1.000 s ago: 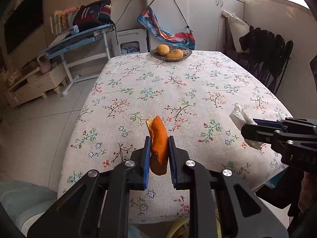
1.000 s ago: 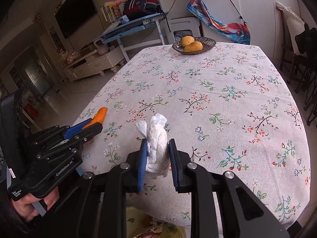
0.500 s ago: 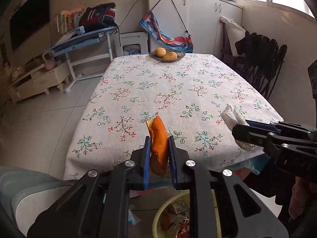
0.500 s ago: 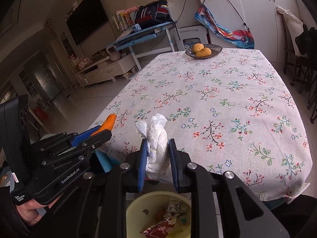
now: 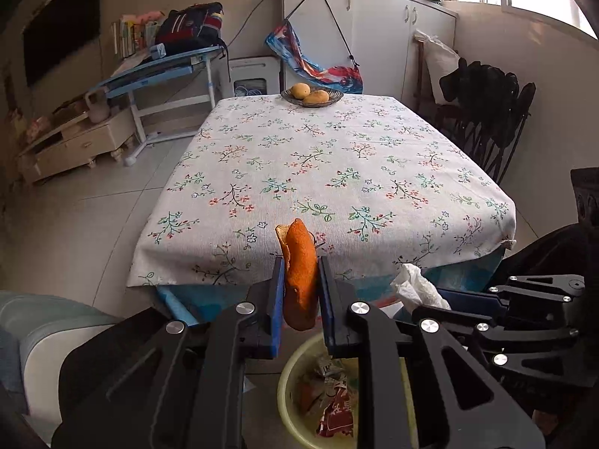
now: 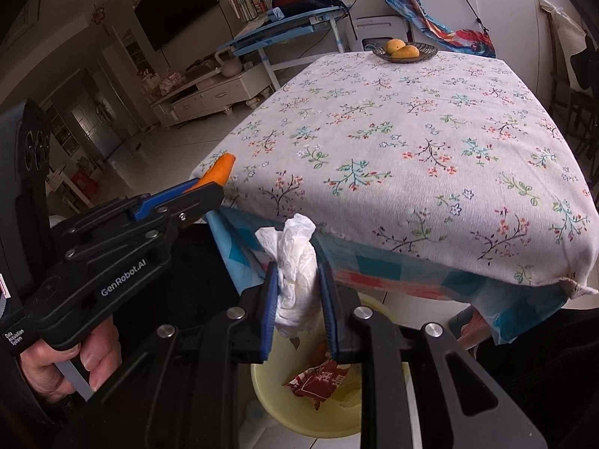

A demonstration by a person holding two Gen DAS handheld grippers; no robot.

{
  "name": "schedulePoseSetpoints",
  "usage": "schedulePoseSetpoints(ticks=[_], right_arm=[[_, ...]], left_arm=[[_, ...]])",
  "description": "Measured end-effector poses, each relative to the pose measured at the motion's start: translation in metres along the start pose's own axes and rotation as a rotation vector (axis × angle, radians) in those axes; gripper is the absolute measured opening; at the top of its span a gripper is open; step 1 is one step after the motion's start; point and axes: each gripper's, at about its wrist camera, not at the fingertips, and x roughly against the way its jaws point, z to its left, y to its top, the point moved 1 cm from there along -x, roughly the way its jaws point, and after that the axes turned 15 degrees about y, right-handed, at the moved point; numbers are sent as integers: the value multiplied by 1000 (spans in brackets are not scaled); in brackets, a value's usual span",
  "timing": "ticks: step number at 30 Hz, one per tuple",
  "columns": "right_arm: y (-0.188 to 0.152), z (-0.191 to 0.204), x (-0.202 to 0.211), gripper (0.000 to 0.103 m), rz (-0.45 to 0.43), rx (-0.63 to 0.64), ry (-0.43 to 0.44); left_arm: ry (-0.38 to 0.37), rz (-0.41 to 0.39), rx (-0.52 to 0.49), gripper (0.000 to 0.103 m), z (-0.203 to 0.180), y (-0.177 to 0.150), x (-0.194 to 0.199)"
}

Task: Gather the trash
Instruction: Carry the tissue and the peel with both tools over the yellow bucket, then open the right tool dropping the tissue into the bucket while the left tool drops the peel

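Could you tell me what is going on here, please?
A person is clearing trash off a table, with a handheld claw in each hand. The left claw is shut on a piece of orange peel, and the right claw is shut on a crumpled white tissue. Both hang off the table's near edge, above a yellow bin on the floor that already holds wrappers. Nothing has been dropped yet.

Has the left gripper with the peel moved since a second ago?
Yes. The left gripper, shut on the orange peel, pulled back off the table to above the yellow bin.
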Motion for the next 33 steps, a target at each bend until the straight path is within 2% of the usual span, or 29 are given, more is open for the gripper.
schedulePoseSetpoints(ticks=[7, 17, 23, 33], right_arm=[[-19, 3, -13, 23, 94, -18, -7], [-34, 2, -19, 25, 161, -38, -34], [-40, -5, -21, 31, 203, -70, -50], [-39, -7, -12, 31, 164, -86, -55]], left_arm=[[0, -1, -9, 17, -2, -9, 10], [-15, 11, -40, 17, -13, -22, 20], [-35, 57, -62, 17, -21, -33, 15], [-35, 57, -81, 17, -28, -39, 18]])
